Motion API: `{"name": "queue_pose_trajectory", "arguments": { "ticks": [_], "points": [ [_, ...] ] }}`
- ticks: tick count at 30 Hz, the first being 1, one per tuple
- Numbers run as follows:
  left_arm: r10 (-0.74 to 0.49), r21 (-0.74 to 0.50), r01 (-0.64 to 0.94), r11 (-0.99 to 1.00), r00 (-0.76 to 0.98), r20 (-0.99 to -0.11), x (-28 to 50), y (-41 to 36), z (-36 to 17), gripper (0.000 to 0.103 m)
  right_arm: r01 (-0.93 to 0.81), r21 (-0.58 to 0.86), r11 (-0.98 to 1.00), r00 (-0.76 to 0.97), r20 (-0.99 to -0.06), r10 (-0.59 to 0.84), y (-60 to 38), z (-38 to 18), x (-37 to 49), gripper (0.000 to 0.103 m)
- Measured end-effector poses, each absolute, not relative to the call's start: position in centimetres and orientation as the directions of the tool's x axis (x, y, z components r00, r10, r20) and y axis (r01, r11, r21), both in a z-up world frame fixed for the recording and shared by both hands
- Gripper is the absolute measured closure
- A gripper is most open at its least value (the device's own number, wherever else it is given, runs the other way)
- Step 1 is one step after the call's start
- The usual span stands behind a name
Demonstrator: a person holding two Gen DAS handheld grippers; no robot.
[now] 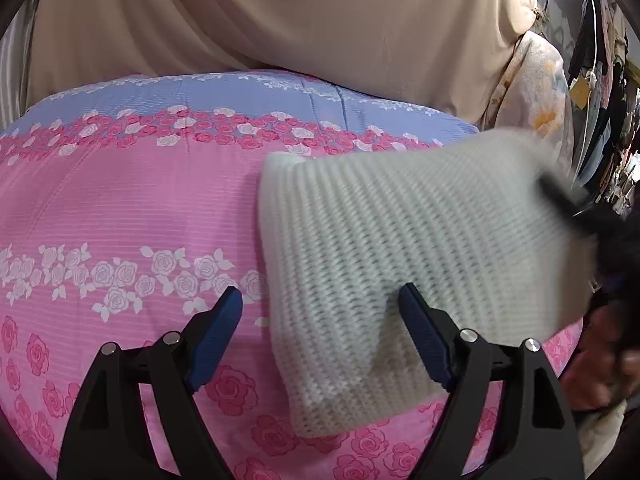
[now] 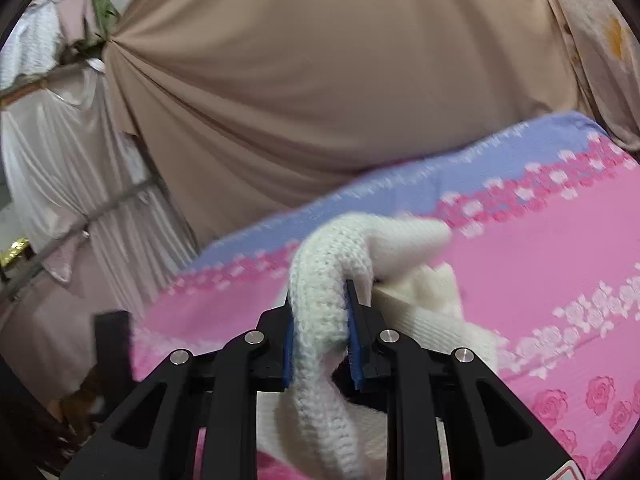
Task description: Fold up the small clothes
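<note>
On the pink rose-print bedsheet (image 1: 120, 208), white knit garment (image 1: 400, 248) lies toward its right side, far edge lifted. Left gripper (image 1: 320, 320) hovers over garment's near-left edge, jaws wide apart, holding nothing. Right gripper (image 2: 320, 320) has jaws clamped on a bunched knit fold, raised above sheet. Beige curtain (image 1: 300, 20) hangs behind sheet.

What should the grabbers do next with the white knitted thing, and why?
Probably carry the pinched edge across: the right gripper is shut on a bunched edge of the white knit, while the left gripper is open above it on the pink bedspread.
</note>
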State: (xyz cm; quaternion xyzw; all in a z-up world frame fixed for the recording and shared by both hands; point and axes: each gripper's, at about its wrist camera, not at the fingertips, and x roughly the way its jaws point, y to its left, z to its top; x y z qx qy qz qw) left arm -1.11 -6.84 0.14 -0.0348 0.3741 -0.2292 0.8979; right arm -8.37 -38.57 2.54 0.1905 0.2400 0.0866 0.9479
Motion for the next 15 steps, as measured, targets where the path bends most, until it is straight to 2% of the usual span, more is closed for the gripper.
{"name": "queue_pose_trajectory", "arguments": {
  "ticks": [2, 3, 5, 7, 8, 9, 10, 12, 15],
  "points": [
    [-0.428, -0.225, 0.385, 0.895, 0.602, -0.674, -0.8, -7.4, -0.4, 0.025, 0.166, 0.214, 0.963, 0.754, -0.657, 0.016, -39.4, -2.5, -5.1, 0.083],
    [-0.427, -0.222, 0.388, 0.894, 0.593, -0.683, -0.7, -7.6, -0.7, 0.025, 0.2, 0.218, 0.955, 0.729, -0.684, 0.003, -39.8, -3.9, -4.8, 0.083],
    [-0.408, -0.202, 0.386, 0.9, 0.586, -0.7, -0.7, -8.0, -1.4, 0.025, 0.139, 0.366, 0.92, 0.783, -0.609, 0.124, -40.2, -2.6, -6.1, 0.083],
    [-0.406, -0.2, 0.387, 0.9, 0.58, -0.707, -0.6, -8.3, -1.9, 0.024, 0.085, 0.417, 0.905, 0.828, -0.535, 0.169, -40.3, -1.3, -7.1, 0.083],
    [-0.401, -0.195, 0.385, 0.902, 0.58, -0.709, -0.6, -8.4, -2.1, 0.024, 0.104, 0.395, 0.913, 0.817, -0.557, 0.148, -40.3, -1.7, -6.7, 0.083],
    [-0.401, -0.194, 0.387, 0.902, 0.578, -0.711, -0.5, -8.5, -2.2, 0.023, 0.146, 0.329, 0.933, 0.781, -0.617, 0.096, -40.2, -2.9, -5.8, 0.082],
    [-0.407, -0.197, 0.394, 0.898, 0.571, -0.713, -0.5, -8.7, -2.4, 0.023, 0.185, 0.267, 0.946, 0.733, -0.678, 0.048, -40.3, -4.5, -4.9, 0.077],
    [-0.388, -0.179, 0.386, 0.905, 0.575, -0.72, -0.6, -9.0, -2.6, 0.023, 0.192, 0.322, 0.927, 0.742, -0.666, 0.078, -40.8, -4.7, -5.3, 0.076],
    [-0.377, -0.163, 0.384, 0.909, 0.586, -0.717, -0.9, -9.2, -2.4, 0.023, 0.225, 0.295, 0.928, 0.793, -0.61, 0.001, -40.3, -1.1, -7.8, 0.071]
  ]
}}
